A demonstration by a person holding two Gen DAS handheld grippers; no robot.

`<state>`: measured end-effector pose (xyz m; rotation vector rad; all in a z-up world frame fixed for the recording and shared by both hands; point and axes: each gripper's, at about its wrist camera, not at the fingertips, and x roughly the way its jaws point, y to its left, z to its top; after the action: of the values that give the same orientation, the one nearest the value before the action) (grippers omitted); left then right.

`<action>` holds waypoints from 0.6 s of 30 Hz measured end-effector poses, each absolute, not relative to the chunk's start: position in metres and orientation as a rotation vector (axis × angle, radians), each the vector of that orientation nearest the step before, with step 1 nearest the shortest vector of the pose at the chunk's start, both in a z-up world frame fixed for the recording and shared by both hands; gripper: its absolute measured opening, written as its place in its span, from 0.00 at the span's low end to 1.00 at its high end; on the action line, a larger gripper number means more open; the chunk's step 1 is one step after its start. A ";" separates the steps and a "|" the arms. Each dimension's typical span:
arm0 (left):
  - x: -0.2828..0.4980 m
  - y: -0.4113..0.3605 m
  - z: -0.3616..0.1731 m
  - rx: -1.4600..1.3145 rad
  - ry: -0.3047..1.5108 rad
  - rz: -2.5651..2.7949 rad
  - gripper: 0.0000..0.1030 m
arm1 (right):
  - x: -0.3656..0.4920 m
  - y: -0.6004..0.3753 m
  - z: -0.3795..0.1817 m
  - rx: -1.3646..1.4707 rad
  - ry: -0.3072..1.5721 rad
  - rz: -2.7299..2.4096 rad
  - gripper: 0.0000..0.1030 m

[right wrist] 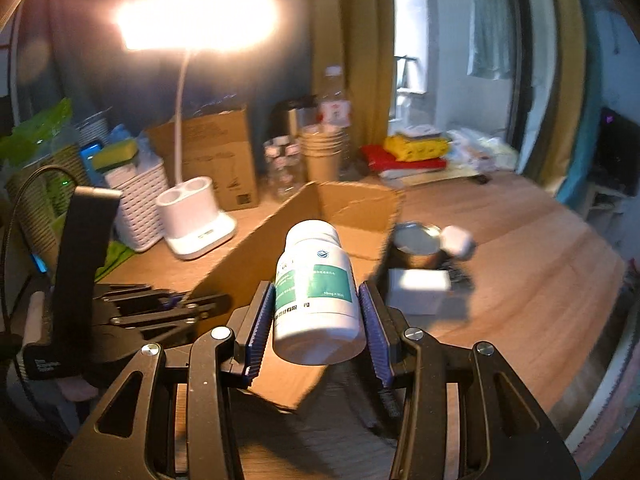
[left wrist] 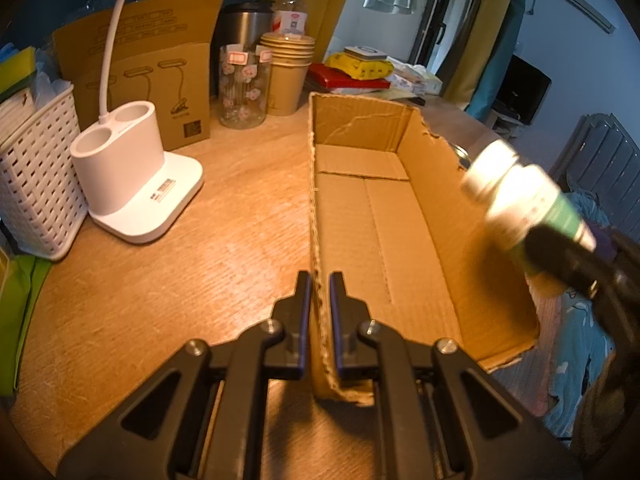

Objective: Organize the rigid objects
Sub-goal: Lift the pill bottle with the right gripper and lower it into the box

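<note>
An open, empty cardboard box [left wrist: 376, 220] lies on the wooden table. My left gripper [left wrist: 320, 280] is shut on the box's near left wall and holds it. My right gripper [right wrist: 316, 296] is shut on a white pill bottle with a green label [right wrist: 316, 292], tilted, above the box's right side. In the left wrist view the bottle [left wrist: 524, 196] hangs over the right wall of the box. To the right of the box [right wrist: 352, 208] lie a round tin [right wrist: 416, 244], a small white case [right wrist: 458, 242] and a white carton [right wrist: 420, 290].
A white desk lamp base [left wrist: 136, 184] stands left of the box, lit in the right wrist view. Behind are a white woven basket [left wrist: 36, 184], a brown carton [left wrist: 148, 72], a glass jar [left wrist: 242, 88], stacked paper cups [left wrist: 286, 76], a water bottle [left wrist: 290, 4] and books [left wrist: 352, 76].
</note>
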<state>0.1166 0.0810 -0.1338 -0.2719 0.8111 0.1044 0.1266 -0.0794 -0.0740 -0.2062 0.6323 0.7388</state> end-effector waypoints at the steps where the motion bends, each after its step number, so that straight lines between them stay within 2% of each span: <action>1: 0.116 0.081 -0.134 -0.273 0.811 0.104 0.09 | 0.127 -0.077 -0.076 -0.202 0.646 0.755 0.44; 18: 0.116 0.079 -0.134 -0.279 0.812 0.102 0.09 | 0.137 -0.056 -0.100 -0.195 0.797 0.900 0.45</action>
<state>0.1164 0.0795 -0.1342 -0.2786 0.8119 0.1018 0.1366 -0.0555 -0.0996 -0.1946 0.7968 0.9000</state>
